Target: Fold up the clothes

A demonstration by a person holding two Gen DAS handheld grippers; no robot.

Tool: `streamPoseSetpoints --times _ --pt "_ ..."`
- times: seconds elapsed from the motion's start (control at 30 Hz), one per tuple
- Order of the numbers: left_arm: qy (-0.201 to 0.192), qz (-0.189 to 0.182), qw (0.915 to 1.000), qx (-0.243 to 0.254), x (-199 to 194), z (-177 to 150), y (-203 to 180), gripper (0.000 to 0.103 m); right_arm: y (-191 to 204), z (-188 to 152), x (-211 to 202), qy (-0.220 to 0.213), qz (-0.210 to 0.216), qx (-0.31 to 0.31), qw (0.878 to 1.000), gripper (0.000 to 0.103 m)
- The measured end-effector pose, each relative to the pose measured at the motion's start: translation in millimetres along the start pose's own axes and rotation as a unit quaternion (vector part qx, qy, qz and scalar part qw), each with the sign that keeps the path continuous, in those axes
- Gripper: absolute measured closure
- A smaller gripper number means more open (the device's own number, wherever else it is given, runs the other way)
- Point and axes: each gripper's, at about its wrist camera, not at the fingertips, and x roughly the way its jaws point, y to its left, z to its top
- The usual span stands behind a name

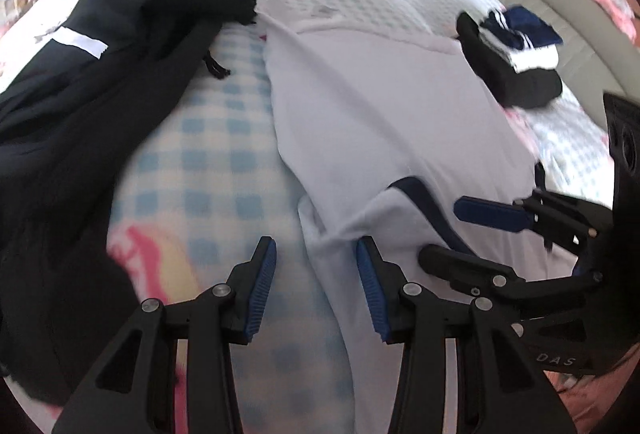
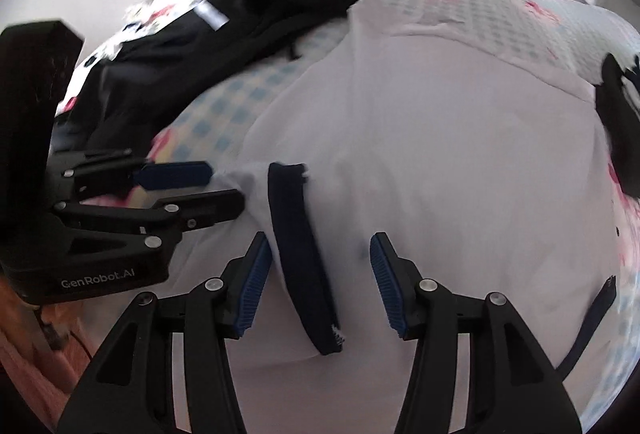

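Left gripper [image 1: 316, 254] at near centre, jaws apart, nothing between the pads; it hangs over the near left edge of a white shirt [image 1: 380, 106], its right finger over the cloth, the left over the blanket [image 1: 208, 146]. Blanket is blue-checked with pink prints. Shirt lies spread from centre to right, a navy cuff [image 1: 430, 210] near its near edge. Right gripper [image 1: 444, 230] enters from the right, jaws apart over the shirt just beside the cuff. Black garment [image 1: 100, 86] with a white tag heaped at left. Far right, a small stack of folded clothes [image 1: 516, 58], black, white and navy.
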Motion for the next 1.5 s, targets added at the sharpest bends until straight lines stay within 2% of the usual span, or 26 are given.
streamPoseSetpoints --times 0.17,0.3,0.37,0.47,0.53,0.7,0.8,0.93,1.03,1.2,1.33,1.5 --pt "-0.008 0.0 0.9994 -0.035 8.9 -7.6 11.1 0.058 -30.5 0.6 7.6 0.005 -0.006 0.07 0.998 0.051" --pt "-0.031 -0.04 0.9969 -0.06 -2.9 -15.4 16.7 0.058 -36.8 -5.1 5.7 0.011 -0.006 0.077 0.997 0.051" --pt "-0.033 -0.053 0.9964 -0.057 -8.0 -18.6 11.9 0.058 -34.2 -11.5 -1.6 0.008 -0.006 0.078 0.997 0.051" --pt "-0.028 -0.036 0.9983 -0.037 -11.1 -26.5 -2.1 0.058 -32.9 -21.1 -7.6 0.009 0.001 0.087 0.996 0.051" --pt "-0.029 -0.041 0.9977 -0.045 -12.6 -34.2 -5.9 0.058 -33.9 -30.7 -16.9 0.006 0.0 0.091 0.996 0.051" --pt "-0.029 -0.075 0.9921 -0.096 -12.7 -36.6 9.9 0.058 -38.7 -54.5 -40.9 0.009 -0.003 0.1 0.995 0.051" --pt "-0.035 -0.107 0.9824 -0.149 -14.0 -27.7 28.0 0.058 -45.6 -61.7 -55.6 0.003 -0.022 0.104 0.994 0.051" --pt "-0.005 -0.067 0.9891 -0.131 -3.6 -7.9 31.8 0.063 -59.5 -62.1 -64.8 -0.002 -0.023 0.12 0.993 0.051" --pt "0.013 -0.069 0.9914 -0.11 5.4 5.7 30.3 0.066 -63.4 -51.3 -63.1 -0.005 -0.025 0.116 0.993 0.051" --pt "0.04 -0.119 0.9855 -0.115 22.7 19.2 35.1 0.067 -57.0 -7.7 -36.9 -0.006 -0.009 0.096 0.995 0.051" --pt "0.036 -0.131 0.9819 -0.132 24.8 24.1 45.0 0.067 -49.3 35.5 1.0 0.006 -0.001 0.076 0.997 0.051" --pt "0.027 -0.138 0.9795 -0.144 23.4 22.7 53.7 0.068 -40.0 63.0 35.9 0.025 0.019 0.069 0.997 0.051"
